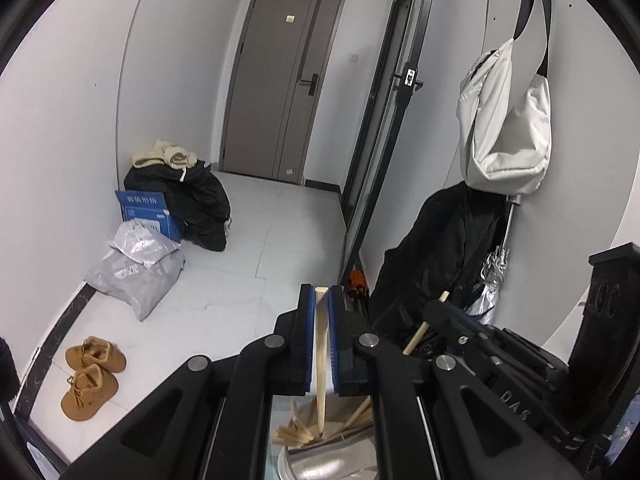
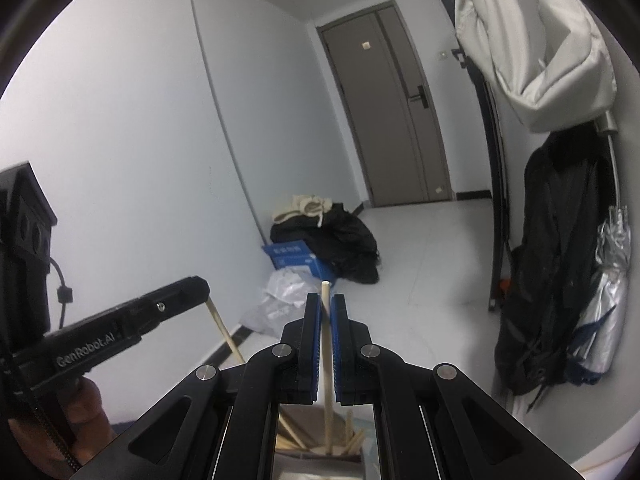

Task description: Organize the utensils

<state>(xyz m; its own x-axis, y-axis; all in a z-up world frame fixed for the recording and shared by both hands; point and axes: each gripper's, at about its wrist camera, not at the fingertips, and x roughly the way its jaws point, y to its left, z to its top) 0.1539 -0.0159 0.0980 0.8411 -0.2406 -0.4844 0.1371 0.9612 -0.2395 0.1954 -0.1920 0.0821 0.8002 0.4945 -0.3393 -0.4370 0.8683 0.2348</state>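
Note:
In the left wrist view, my left gripper [image 1: 321, 292] is shut on a pale wooden chopstick [image 1: 321, 352] that stands nearly upright between the blue pads. Its lower end reaches down among several chopsticks [image 1: 294, 434] in a shiny metal holder [image 1: 340, 458] below the jaws. In the right wrist view, my right gripper [image 2: 327, 298] is shut on a second upright chopstick [image 2: 327, 360], whose lower end also sits in the holder with other chopsticks [image 2: 352, 444]. Each gripper appears in the other's view: the right gripper [image 1: 434, 306] and the left gripper [image 2: 204, 286], each with a chopstick.
On the tiled floor lie brown shoes [image 1: 90, 376], grey parcels [image 1: 136, 276], a blue box [image 1: 148, 212] and a black clothes heap [image 1: 196, 204]. A white bag [image 1: 504, 128], a black coat [image 1: 432, 260] and a silver umbrella [image 1: 494, 272] hang on the right wall. A hand [image 2: 80, 420] holds the left gripper.

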